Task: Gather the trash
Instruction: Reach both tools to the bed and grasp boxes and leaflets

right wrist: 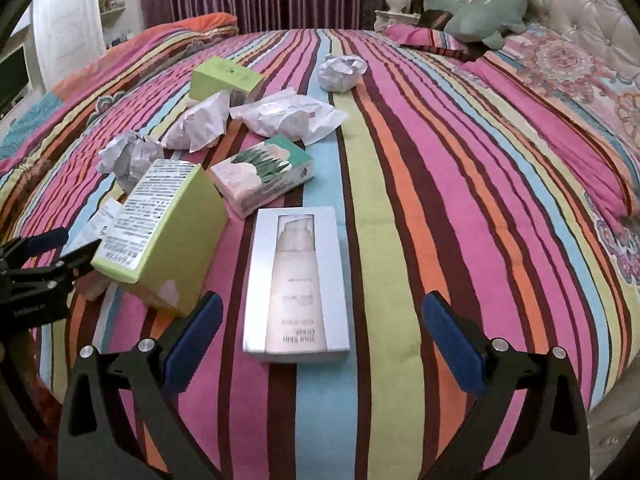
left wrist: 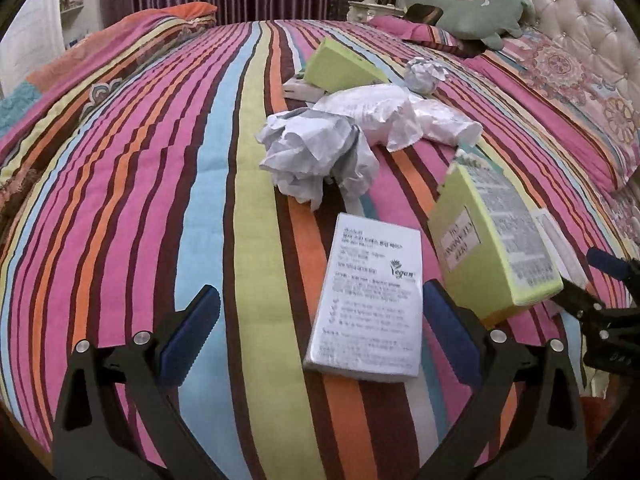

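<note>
**Both grippers open over bed trash**

Left gripper (left wrist: 320,336) fingers apart, white box (left wrist: 370,300) between them on the bed (left wrist: 160,200). Right gripper (right wrist: 320,336) fingers apart around silver box (right wrist: 298,284) near the bed's front edge. Green box (right wrist: 160,240) tilted beside it; crumpled paper (left wrist: 316,156) mid-bed.

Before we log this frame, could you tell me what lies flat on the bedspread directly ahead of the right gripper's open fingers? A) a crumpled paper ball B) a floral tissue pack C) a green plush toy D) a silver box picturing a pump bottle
D: in the right wrist view the silver box lies flat on the striped bedspread, just ahead of the right gripper, whose fingers stand wide apart.
</note>
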Action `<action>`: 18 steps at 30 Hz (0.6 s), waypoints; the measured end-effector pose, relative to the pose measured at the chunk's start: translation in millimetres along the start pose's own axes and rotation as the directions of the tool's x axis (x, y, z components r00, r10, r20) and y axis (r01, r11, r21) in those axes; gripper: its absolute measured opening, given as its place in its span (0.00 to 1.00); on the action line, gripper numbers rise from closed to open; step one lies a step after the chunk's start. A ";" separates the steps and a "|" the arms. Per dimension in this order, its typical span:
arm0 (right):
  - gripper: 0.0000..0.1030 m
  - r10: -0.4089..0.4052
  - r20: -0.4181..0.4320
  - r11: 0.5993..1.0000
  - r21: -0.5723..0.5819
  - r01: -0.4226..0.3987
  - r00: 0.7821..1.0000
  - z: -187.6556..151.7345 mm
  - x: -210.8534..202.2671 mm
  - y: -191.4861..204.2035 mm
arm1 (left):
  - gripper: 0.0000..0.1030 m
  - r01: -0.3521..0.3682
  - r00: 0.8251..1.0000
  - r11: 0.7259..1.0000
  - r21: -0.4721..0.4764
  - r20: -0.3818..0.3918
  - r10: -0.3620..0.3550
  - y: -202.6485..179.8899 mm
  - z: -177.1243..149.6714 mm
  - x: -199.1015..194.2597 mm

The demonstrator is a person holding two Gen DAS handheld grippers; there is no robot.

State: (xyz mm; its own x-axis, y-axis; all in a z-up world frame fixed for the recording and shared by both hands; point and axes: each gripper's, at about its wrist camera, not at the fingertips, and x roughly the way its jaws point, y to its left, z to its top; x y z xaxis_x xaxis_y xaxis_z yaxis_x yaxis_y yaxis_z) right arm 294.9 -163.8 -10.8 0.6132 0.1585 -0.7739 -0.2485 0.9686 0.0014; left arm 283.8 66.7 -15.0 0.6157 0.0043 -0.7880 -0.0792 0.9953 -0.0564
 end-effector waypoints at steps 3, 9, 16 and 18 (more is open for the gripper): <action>0.93 -0.005 -0.014 1.000 -0.009 0.005 1.000 3.2 6.8 1.2 | 0.94 -0.014 1.000 1.000 0.022 -0.007 0.014 -2.0 4.6 5.5; 0.92 -0.036 -0.032 0.999 -0.035 0.035 0.999 6.2 16.3 5.2 | 0.94 -0.046 0.998 0.997 0.058 -0.029 0.048 -7.3 6.9 14.4; 0.60 -0.035 -0.059 0.998 -0.055 0.032 0.998 4.9 23.1 10.5 | 0.54 -0.069 0.997 0.992 0.102 -0.033 0.073 -15.2 -0.3 19.8; 0.44 -0.010 -0.066 0.998 -0.065 0.006 0.998 4.2 21.7 16.2 | 0.46 -0.082 0.996 0.992 0.092 -0.030 0.085 -15.1 1.1 18.6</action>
State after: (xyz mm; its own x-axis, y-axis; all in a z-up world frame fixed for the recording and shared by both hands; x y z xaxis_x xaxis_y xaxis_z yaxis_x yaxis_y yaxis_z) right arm 307.3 -143.9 -25.0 0.5646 0.1357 -0.8142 -0.2935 0.9549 -0.0444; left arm 297.2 51.9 -28.2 0.5831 0.0865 -0.8078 -0.0574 0.9962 0.0652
